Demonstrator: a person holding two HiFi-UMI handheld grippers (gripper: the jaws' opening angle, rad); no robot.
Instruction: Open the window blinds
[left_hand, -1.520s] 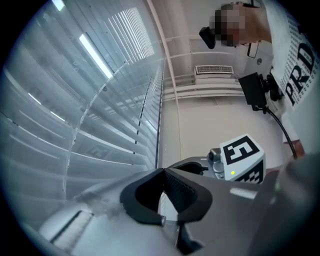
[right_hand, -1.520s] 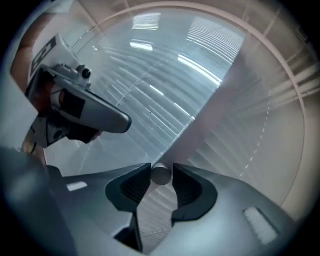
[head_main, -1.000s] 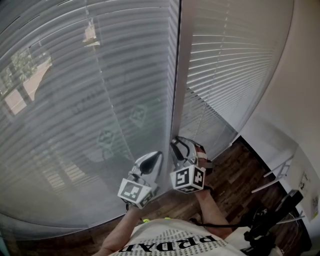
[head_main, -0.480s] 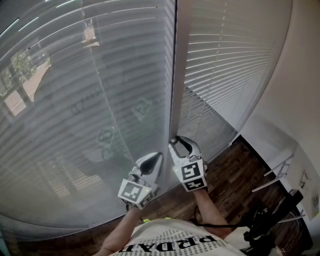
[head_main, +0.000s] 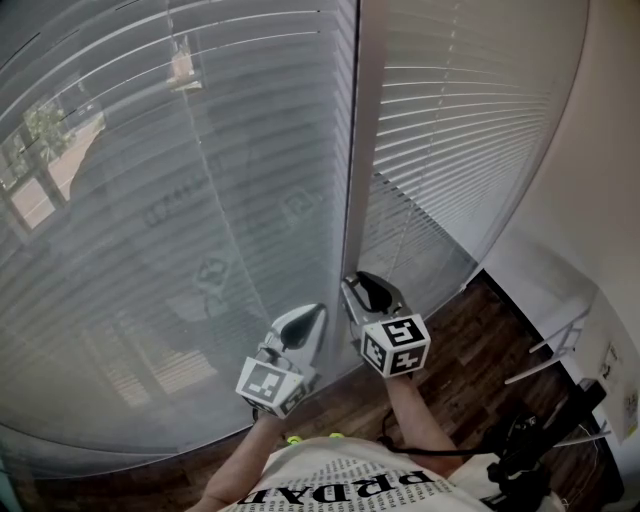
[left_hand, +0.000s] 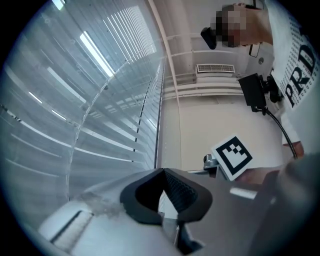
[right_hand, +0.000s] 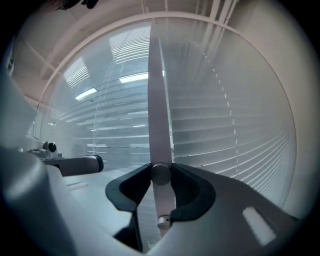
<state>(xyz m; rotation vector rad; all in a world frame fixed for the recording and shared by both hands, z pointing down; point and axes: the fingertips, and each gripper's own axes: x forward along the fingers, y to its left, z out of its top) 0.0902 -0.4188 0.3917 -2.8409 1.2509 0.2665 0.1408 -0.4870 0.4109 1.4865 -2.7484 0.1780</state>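
Pale horizontal window blinds (head_main: 200, 200) hang slats-closed over the glass, and a second panel (head_main: 470, 120) hangs right of a vertical frame post (head_main: 355, 150). My right gripper (head_main: 362, 290) is held up against the foot of that post. In the right gripper view its jaws are shut on the round end of the blind wand (right_hand: 160, 174), which runs up along the post (right_hand: 156, 100). My left gripper (head_main: 306, 320) hovers just left of it near the left panel, shut with nothing held (left_hand: 167, 200).
Dark wood floor (head_main: 480, 350) lies below the window. A white wall (head_main: 600, 180) closes in the right side. A black device with cables (head_main: 530, 440) and a white metal frame (head_main: 560, 340) stand at the lower right.
My right gripper has rolled about the wand, its marker cube turning to show another face. The left gripper has stayed put.
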